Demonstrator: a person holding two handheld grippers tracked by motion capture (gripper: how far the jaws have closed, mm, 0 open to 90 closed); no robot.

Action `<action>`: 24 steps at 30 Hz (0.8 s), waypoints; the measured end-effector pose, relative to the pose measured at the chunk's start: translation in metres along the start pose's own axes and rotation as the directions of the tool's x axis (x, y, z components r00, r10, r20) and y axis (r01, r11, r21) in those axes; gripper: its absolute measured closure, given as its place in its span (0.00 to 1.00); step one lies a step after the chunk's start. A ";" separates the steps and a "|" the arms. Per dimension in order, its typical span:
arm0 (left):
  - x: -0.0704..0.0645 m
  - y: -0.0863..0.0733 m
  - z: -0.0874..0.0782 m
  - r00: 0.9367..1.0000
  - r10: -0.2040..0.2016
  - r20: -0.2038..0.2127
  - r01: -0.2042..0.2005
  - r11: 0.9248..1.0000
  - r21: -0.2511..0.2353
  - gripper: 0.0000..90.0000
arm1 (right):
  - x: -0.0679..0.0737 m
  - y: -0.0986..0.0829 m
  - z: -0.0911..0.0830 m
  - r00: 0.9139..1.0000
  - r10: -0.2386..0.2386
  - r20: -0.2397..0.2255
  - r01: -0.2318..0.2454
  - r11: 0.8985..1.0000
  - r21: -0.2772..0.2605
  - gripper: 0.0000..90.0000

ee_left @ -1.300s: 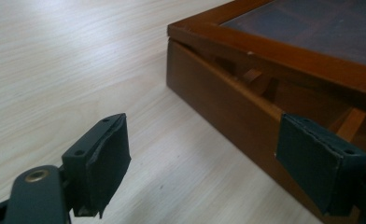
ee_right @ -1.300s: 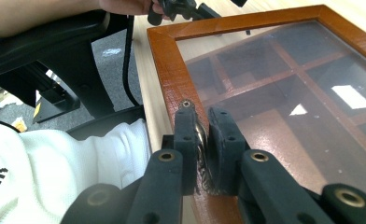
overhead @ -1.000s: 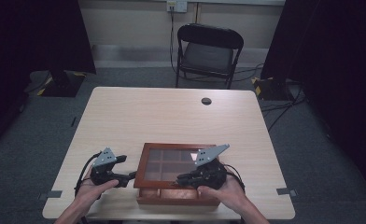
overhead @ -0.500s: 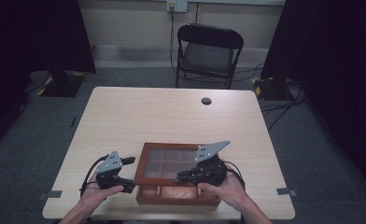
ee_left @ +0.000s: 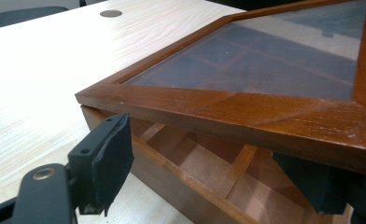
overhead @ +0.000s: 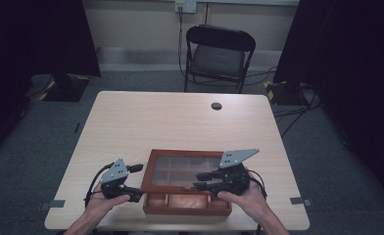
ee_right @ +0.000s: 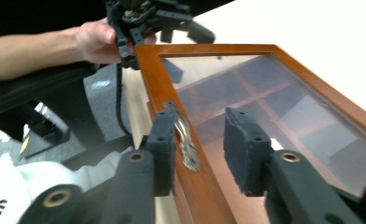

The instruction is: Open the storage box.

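Observation:
A brown wooden box sits near the table's front edge. Its glass lid [overhead: 180, 169] [ee_left: 246, 112] is raised at the front, and the base's compartments [overhead: 185, 201] [ee_left: 195, 163] show underneath. My left gripper [overhead: 137, 182] [ee_left: 211, 172] is open at the box's front left corner, one jaw outside the base and one under the lid. My right gripper [overhead: 199, 180] [ee_right: 204, 140] is over the lid's front rail, open. A metal latch [ee_right: 185, 140] stands between its pads, close to the left one. The left gripper [ee_right: 146, 18] also appears far off in the right gripper view.
The pale wooden table [overhead: 170, 122] stretches bare beyond the box, with a dark round grommet [overhead: 216, 105] near its far edge. A black folding chair [overhead: 219, 54] stands behind the table. Dark curtains hang on both sides, and cables lie on the floor at right.
My left gripper has moved right to the box's front left corner. The lid's front edge has risen, so the base's compartments now show. The right gripper has stayed at the lid's front rail.

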State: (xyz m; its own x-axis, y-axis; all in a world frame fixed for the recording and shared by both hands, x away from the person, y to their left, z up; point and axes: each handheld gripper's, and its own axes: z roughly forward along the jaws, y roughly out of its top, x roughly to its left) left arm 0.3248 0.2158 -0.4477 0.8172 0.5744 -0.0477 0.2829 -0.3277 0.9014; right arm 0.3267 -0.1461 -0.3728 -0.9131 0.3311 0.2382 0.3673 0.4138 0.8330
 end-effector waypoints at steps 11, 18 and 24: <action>0.001 0.007 -0.001 1.000 -0.025 0.013 0.025 1.000 -0.017 0.22 | -0.005 -0.025 -0.014 0.997 0.055 0.062 -0.051 0.997 -0.055 0.40; 0.003 0.014 -0.003 0.999 -0.039 0.002 0.040 0.998 -0.048 0.23 | -0.008 -0.024 -0.017 0.995 0.042 0.096 -0.037 0.998 -0.052 0.28; 0.004 0.022 -0.002 0.998 -0.052 0.027 0.054 0.997 -0.062 0.23 | -0.010 -0.024 -0.022 0.993 0.022 0.120 -0.016 0.999 -0.051 0.27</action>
State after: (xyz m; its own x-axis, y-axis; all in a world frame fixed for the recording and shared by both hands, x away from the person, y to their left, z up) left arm 0.3328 0.2124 -0.4273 0.8143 0.5706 -0.1062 0.2948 -0.2490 0.9225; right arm 0.3236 -0.1778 -0.3845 -0.8769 0.4394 0.1951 0.3727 0.3647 0.8533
